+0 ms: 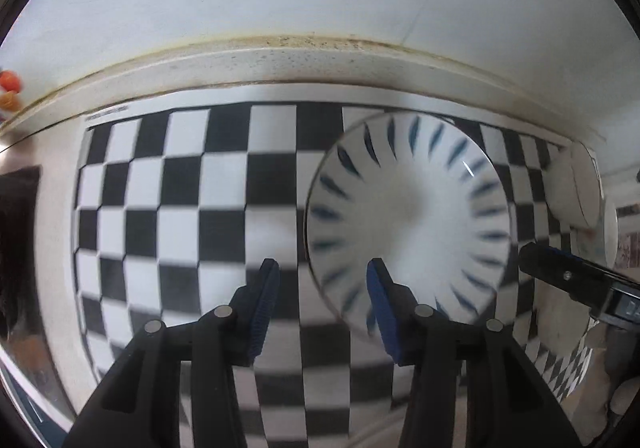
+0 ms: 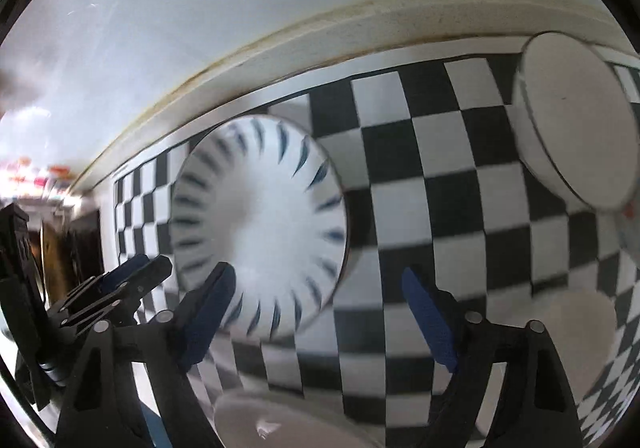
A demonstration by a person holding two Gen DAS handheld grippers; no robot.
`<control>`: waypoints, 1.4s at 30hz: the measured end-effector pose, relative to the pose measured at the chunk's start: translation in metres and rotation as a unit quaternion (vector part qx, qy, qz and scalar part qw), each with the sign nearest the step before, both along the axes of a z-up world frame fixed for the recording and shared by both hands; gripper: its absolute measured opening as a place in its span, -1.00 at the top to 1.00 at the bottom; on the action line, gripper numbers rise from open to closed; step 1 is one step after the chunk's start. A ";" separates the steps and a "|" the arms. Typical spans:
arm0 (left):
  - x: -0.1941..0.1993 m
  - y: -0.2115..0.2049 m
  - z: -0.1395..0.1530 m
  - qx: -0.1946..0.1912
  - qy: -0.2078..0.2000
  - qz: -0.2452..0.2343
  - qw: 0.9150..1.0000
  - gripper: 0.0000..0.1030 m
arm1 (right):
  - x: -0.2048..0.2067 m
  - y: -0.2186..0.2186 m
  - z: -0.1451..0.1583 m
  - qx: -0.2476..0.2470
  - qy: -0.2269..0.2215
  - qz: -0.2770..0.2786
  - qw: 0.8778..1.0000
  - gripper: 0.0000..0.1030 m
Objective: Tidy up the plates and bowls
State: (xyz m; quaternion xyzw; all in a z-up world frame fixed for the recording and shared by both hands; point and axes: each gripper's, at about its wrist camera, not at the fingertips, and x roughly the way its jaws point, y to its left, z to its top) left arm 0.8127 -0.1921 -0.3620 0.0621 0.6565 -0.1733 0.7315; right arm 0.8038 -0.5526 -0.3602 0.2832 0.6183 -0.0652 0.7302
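Note:
A white bowl with blue radial strokes [image 1: 412, 215] [image 2: 260, 224] sits upright on a black-and-white checkered mat [image 1: 180, 183] [image 2: 440, 167]. My left gripper [image 1: 322, 274] hovers over the bowl's left rim, jaws apart, pads touching nothing. The right gripper [image 2: 318, 278] stands wide open above the bowl's right edge and holds nothing. It enters the left wrist view as a black finger [image 1: 560, 272] at the right. The left gripper [image 2: 136, 272] shows at the left of the right wrist view. The picture is blurred.
A plain white dish [image 2: 576, 119] [image 1: 580, 183] stands at the mat's far right corner. A diamond-patterned dish [image 1: 568, 364] [image 2: 624, 288] is at the right edge, a white plate [image 2: 280, 420] at the near edge. A raised ledge [image 1: 280, 59] and wall bound the back.

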 end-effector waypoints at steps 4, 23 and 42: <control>0.025 -0.008 -0.017 -0.004 0.017 -0.010 1.000 0.18 | 0.017 -0.018 -0.023 0.012 0.024 -0.015 1.000 -0.48; 0.011 -0.017 -0.030 0.014 0.025 -0.036 0.999 0.60 | 0.024 0.023 -0.093 0.011 0.047 0.014 0.999 0.67; -0.053 0.006 0.052 -0.015 -0.030 -0.035 0.999 0.60 | -0.053 0.094 -0.059 -0.013 -0.019 0.046 0.999 0.70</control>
